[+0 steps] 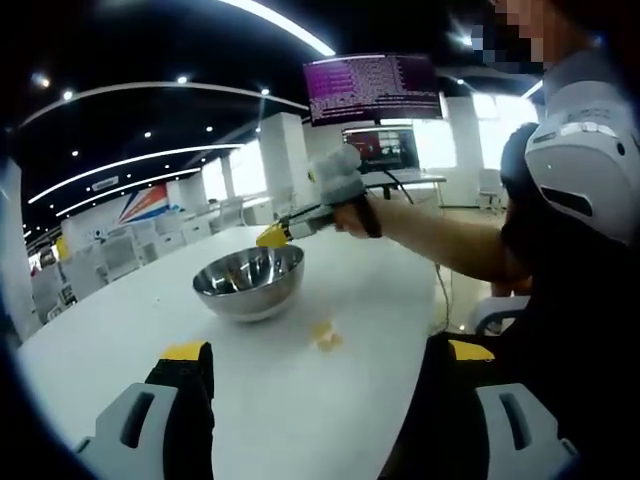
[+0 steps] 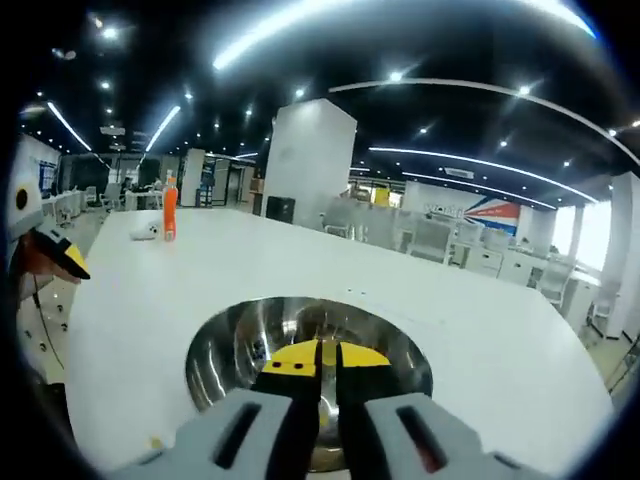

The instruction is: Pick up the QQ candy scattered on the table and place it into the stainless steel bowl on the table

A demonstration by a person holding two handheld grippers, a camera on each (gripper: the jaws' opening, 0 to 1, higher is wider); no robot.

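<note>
**Right gripper over the bowl, one candy cluster waiting on the bench**

In the left gripper view, the left gripper (image 1: 318,380) rises from the near edge with its yellow-tipped black fingers (image 1: 186,352) spread wide apart and nothing between them. Beyond them the round white bench (image 1: 120,320) carries the shiny stainless steel bowl (image 1: 249,282), left of centre. Just right of the bowl and slightly nearer lies a small pale-yellow cluster of QQ candy (image 1: 324,336), apart from the bowl's wall and resting on bare bench. Farther right, a person's hand (image 1: 352,214) holds the right gripper (image 1: 272,236), its yellow tips poised above the bowl's far rim.

In the right gripper view, that gripper's fingers (image 2: 298,358) are brought together with only a thin slit between them, directly over the bowl's mirrored hollow. Whether a candy is pinched there cannot be told. Far left on the bench stands an orange bottle (image 2: 169,212).

The candy will likely be light, soft and a little springy, perhaps tacky, so a hard squeeze would deform it or flick it away. The best hold is probably across its widest sides, fingers lowered to touch the bench and closed gently. The polished bowl may slide if nudged.
</note>
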